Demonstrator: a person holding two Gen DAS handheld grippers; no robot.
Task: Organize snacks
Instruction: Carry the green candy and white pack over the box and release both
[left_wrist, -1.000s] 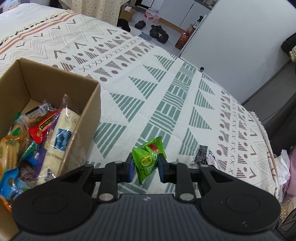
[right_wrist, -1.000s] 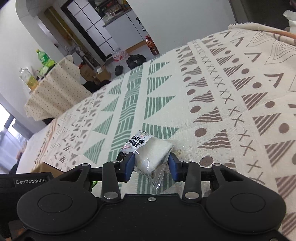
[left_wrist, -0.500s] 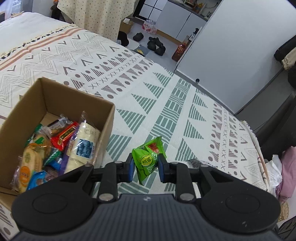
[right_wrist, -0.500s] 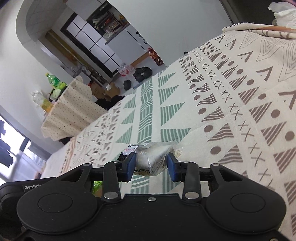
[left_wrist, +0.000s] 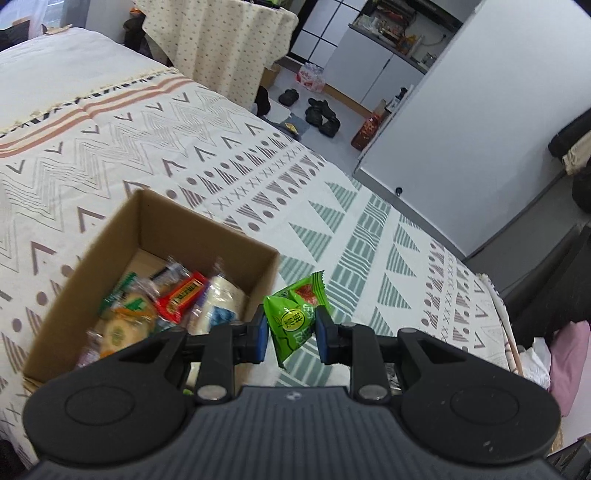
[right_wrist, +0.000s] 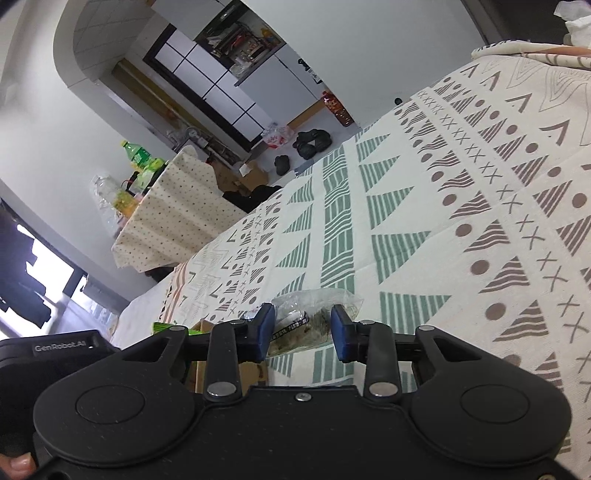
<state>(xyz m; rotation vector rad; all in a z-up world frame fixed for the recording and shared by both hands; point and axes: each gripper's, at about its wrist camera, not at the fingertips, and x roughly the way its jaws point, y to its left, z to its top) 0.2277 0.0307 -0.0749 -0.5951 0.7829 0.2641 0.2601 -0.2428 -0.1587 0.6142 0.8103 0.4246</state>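
Observation:
My left gripper is shut on a green snack packet, held in the air just right of the open cardboard box. The box stands on the patterned bedspread and holds several wrapped snacks. In the right wrist view my right gripper has a clear-wrapped snack with dark lettering between its blue pads. Its jaws are closing on the crumpling wrapper, and the snack hangs above the bedspread. The left gripper's black body shows at the lower left there, with the box's cardboard below.
Past the bed's far edge are a table under a dotted cloth, shoes on the floor and a white cabinet wall. Pink and white clothes lie off the bed's right side. Green bottles stand on the table.
My left gripper has risen and pulled back with the green packet, so the whole box now shows. My right gripper has lifted the clear-wrapped snack off the bedspread and its jaws have narrowed.

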